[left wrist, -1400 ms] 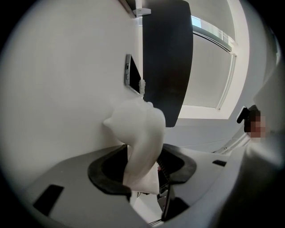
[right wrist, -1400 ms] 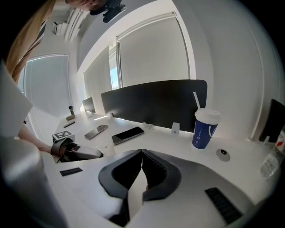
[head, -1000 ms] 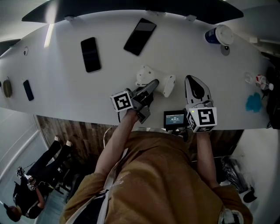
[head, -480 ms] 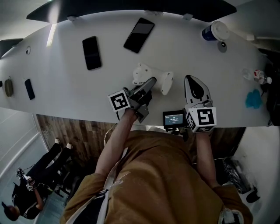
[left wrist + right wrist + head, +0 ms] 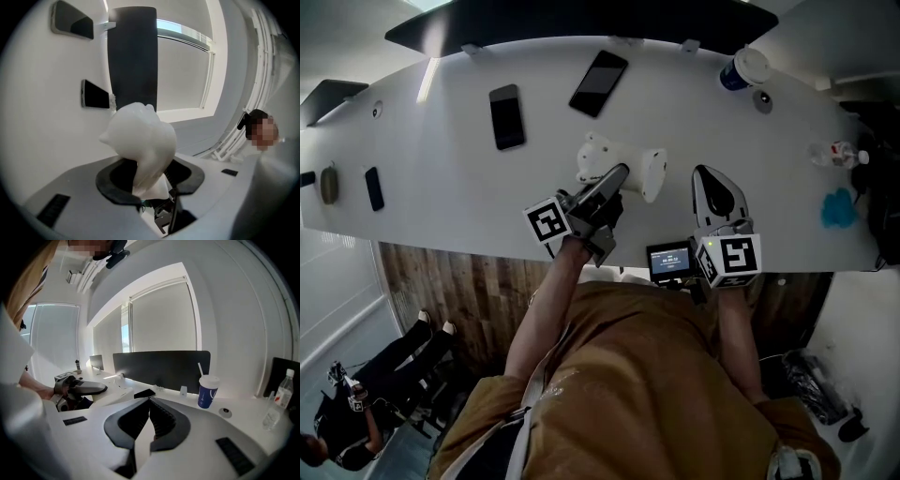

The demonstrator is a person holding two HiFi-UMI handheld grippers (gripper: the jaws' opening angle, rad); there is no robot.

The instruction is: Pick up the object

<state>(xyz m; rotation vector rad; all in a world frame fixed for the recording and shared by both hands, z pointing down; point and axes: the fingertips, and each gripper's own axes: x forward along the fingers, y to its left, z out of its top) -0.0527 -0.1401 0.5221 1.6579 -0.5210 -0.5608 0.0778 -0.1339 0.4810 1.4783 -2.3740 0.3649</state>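
Note:
The object is a white, lumpy plastic figure (image 5: 652, 173) on the white table (image 5: 441, 206), near its middle. My left gripper (image 5: 617, 174) reaches over it from the front, and in the left gripper view the figure (image 5: 140, 140) stands clamped between the dark pads. That gripper (image 5: 150, 177) is shut on it. My right gripper (image 5: 705, 176) rests to the right of the figure, apart from it. In the right gripper view its jaws (image 5: 150, 403) are shut with nothing between them.
Two black phones (image 5: 506, 116) (image 5: 599, 82) lie behind the figure, and a smaller one (image 5: 374, 187) lies far left. A blue cup with a lid (image 5: 741, 70), a bottle (image 5: 834, 152) and a blue patch (image 5: 837, 208) are at the right. A small screen device (image 5: 669, 260) sits at the front edge.
The left gripper and the white figure have shifted slightly left together, relative to the phones. The right gripper stays where it was.

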